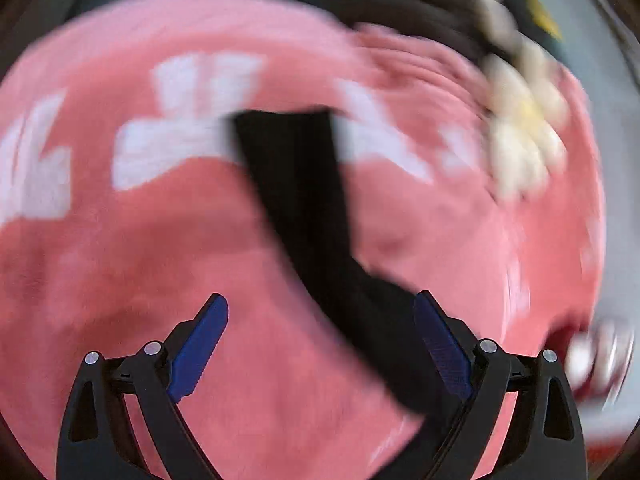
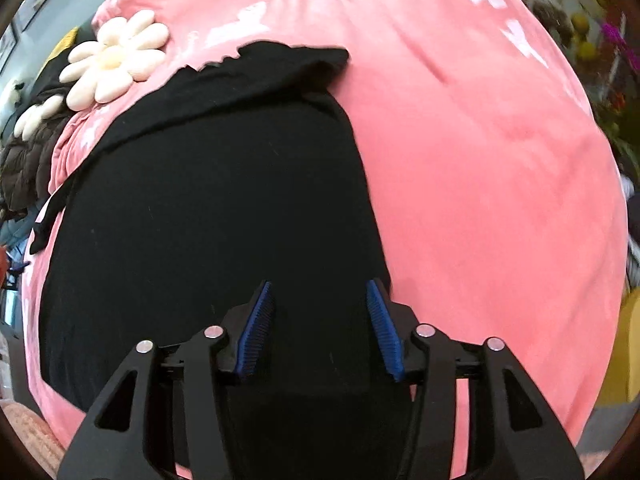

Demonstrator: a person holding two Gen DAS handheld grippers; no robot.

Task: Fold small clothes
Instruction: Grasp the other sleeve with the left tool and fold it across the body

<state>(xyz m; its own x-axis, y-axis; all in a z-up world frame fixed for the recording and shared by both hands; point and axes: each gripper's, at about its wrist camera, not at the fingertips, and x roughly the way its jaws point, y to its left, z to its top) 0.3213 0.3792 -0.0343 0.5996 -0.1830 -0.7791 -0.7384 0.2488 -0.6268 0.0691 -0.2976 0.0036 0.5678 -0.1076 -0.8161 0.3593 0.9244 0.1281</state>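
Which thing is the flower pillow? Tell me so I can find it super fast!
Start at the big pink blanket with white marks that covers nearly everything. Go to its upper-left edge in the right wrist view, just past the black garment. The flower pillow has puffy cream petals around a pale yellow middle, the only daisy shape on the blanket.

Pink blanket with white markings fills both views.
A cream flower-shaped cushion lies at its far left edge, a dark puffy jacket beside it; blurred greenery and purple blooms, perhaps plants, crowd the right.
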